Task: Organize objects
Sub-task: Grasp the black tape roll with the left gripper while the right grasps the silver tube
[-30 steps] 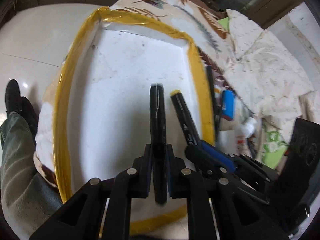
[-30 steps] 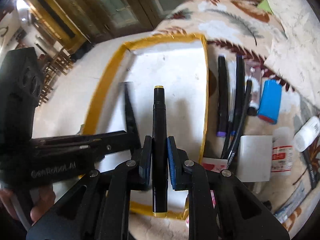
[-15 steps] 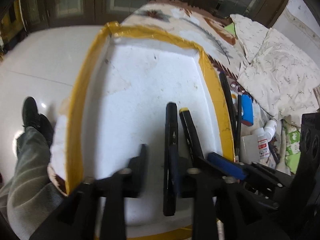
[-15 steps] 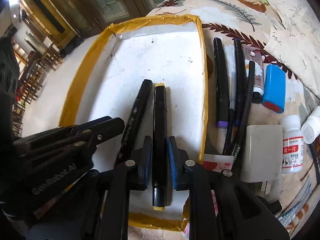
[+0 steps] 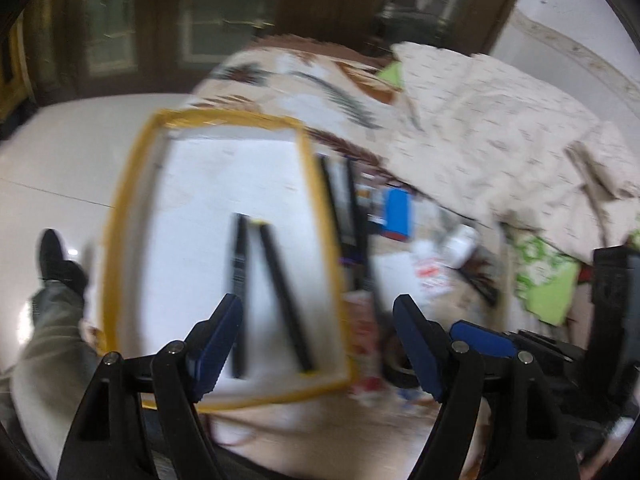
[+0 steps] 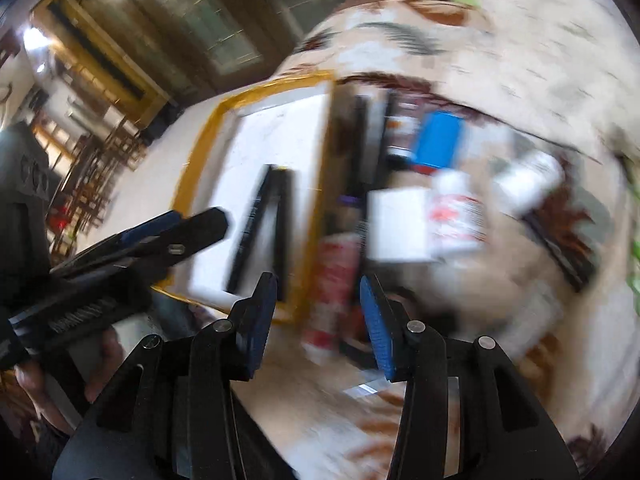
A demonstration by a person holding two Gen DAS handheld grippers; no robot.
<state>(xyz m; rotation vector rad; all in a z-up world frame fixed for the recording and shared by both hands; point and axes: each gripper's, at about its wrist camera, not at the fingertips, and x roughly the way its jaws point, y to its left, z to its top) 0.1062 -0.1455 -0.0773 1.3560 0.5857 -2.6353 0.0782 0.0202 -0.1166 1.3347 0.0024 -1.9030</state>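
A white tray with a yellow taped rim (image 5: 124, 208) (image 6: 192, 176) lies on the patterned cloth. Two black markers lie side by side in it: a plain black one (image 5: 239, 292) (image 6: 250, 236) on the left and a yellow-capped one (image 5: 282, 292) (image 6: 282, 232) on the right. My left gripper (image 5: 318, 344) is open and empty, raised above the tray's near edge. My right gripper (image 6: 318, 320) is open and empty, above the cloth just right of the tray. Both views are blurred.
Right of the tray lie several dark pens (image 5: 348, 208) (image 6: 360, 140), a blue box (image 5: 398, 212) (image 6: 438, 140), white bottles (image 6: 456, 204), a white card (image 6: 396, 224) and a red-and-white tube (image 6: 332, 280). A crumpled cream sheet (image 5: 500, 132) covers the far right. Floor and the person's leg (image 5: 48, 320) are left.
Both grippers have opened and let go of their markers, which now lie in the tray. Both grippers have pulled back and up, away from the tray.
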